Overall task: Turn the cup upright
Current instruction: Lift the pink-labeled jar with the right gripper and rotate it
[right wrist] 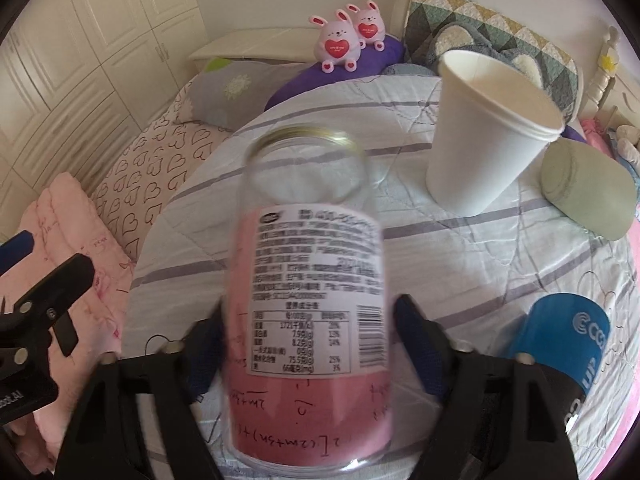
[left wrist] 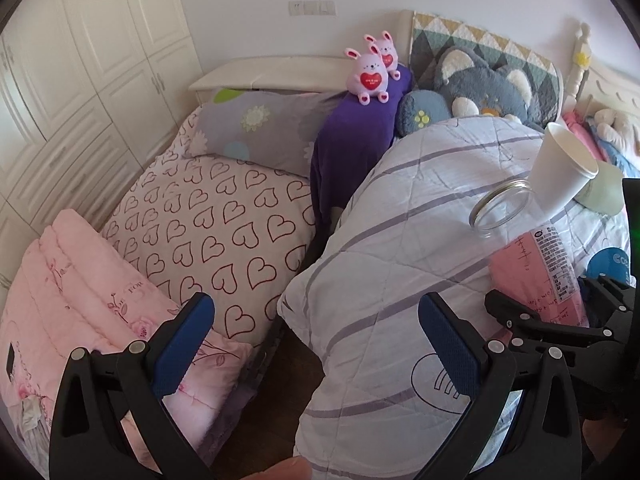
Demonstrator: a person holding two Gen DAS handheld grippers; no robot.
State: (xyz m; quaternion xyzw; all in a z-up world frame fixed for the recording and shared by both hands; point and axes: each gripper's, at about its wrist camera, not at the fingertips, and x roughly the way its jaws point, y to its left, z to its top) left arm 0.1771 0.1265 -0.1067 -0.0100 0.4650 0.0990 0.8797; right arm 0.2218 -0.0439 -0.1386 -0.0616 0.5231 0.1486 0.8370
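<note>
Right wrist: tool (right wrist: 308,344) grips blurred-label jar (right wrist: 308,320), perhaps nutritional.

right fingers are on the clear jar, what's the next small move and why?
Probably finish tilting the clear jar mouth-up, then lower it onto the striped quilt. The right gripper clamps its labelled lower body, its gold-rimmed mouth leans away, and motion blur suggests it is mid-swing. The white paper cup already stands upright; the left gripper is open and idle.
</note>
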